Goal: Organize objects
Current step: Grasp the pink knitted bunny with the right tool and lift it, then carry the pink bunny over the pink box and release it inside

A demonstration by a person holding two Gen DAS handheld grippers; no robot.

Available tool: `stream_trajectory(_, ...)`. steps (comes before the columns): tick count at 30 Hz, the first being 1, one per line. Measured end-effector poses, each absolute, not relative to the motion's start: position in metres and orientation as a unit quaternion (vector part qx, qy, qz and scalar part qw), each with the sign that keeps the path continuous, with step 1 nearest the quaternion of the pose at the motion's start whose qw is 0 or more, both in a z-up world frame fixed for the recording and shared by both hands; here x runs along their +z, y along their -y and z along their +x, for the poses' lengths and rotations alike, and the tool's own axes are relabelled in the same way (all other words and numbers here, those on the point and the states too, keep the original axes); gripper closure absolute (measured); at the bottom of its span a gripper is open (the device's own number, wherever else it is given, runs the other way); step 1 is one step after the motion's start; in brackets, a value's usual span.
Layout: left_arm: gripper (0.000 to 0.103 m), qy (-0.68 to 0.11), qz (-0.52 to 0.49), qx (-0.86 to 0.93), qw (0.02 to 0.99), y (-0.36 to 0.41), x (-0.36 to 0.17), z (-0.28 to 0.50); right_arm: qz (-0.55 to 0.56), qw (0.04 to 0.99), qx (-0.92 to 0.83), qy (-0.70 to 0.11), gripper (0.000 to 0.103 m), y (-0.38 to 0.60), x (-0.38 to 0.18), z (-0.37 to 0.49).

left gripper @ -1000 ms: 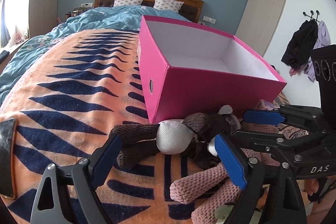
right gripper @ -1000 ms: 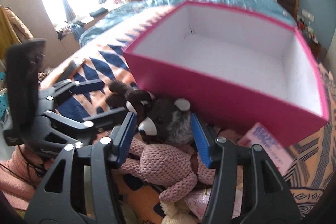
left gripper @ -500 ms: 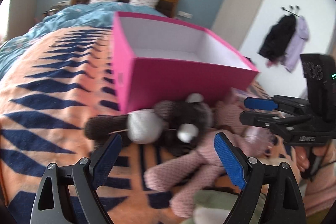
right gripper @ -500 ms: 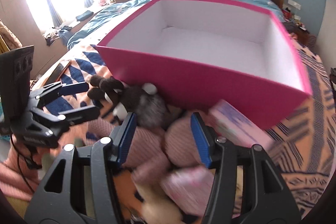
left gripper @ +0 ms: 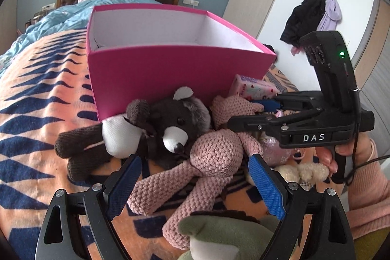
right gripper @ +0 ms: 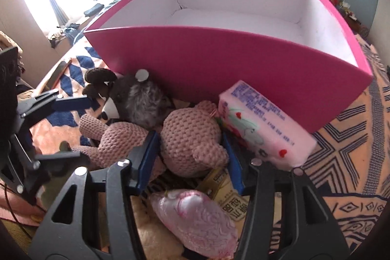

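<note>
A pink knitted bear (left gripper: 214,150) lies on the patterned blanket in front of an open pink box (left gripper: 170,70), against a dark brown bear (left gripper: 175,118). In the right wrist view my right gripper (right gripper: 189,138) has its blue pads against both sides of the knitted bear's head (right gripper: 190,130), and its jaws are closing. From the side, the right gripper (left gripper: 243,112) reaches in from the right. My left gripper (left gripper: 192,172) is open, hanging wide above the knitted bear's body and legs without touching. The box (right gripper: 243,60) is white inside and holds nothing.
A pink tissue pack (right gripper: 263,133) leans on the box's front wall. A frilly pink pouch (right gripper: 195,218) and a yellow packet (right gripper: 224,189) lie under the right gripper. A green plush (left gripper: 226,230) and a cream fluffy toy (left gripper: 302,169) lie nearby. A pink-sleeved hand (left gripper: 365,187) holds the right gripper.
The right gripper shifted from the dark bear's head over to the knitted bear's head and its jaws narrowed. The left gripper swung right, from over the dark bear to over the knitted bear.
</note>
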State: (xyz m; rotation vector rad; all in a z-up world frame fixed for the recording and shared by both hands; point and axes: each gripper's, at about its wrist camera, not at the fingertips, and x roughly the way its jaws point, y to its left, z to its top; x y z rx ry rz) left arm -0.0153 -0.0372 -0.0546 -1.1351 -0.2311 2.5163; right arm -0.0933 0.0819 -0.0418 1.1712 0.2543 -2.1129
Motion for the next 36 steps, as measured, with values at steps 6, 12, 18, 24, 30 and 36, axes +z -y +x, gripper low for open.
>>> stream_trajectory(6,0.012,0.088,-0.405,0.888,0.199,0.035,-0.05,-0.007,0.413,0.361,-0.833,-0.071,0.057,-0.092,-0.02,-0.074)
stream_trajectory(12,0.024,0.072,-0.386,0.901,0.186,0.035,-0.03,0.004,0.37,0.385,-0.846,0.002,0.058,-0.098,0.005,-0.067)
stream_trajectory(18,0.048,0.08,-0.372,0.907,0.179,0.043,-0.009,0.005,0.346,0.392,-0.852,0.029,0.058,-0.1,0.021,-0.065)
stream_trajectory(24,0.055,0.054,-0.339,0.923,0.173,0.042,0.027,-0.009,0.311,0.41,-0.856,0.043,0.058,-0.105,0.052,-0.066)
stream_trajectory(30,0.055,0.021,-0.321,0.934,0.154,0.046,0.053,-0.03,0.271,0.412,-0.869,0.038,0.058,-0.1,0.08,-0.075)
stream_trajectory(36,0.058,0.002,-0.325,0.937,0.128,0.054,0.063,-0.064,0.264,0.403,-0.875,0.045,0.058,-0.089,0.089,-0.103)
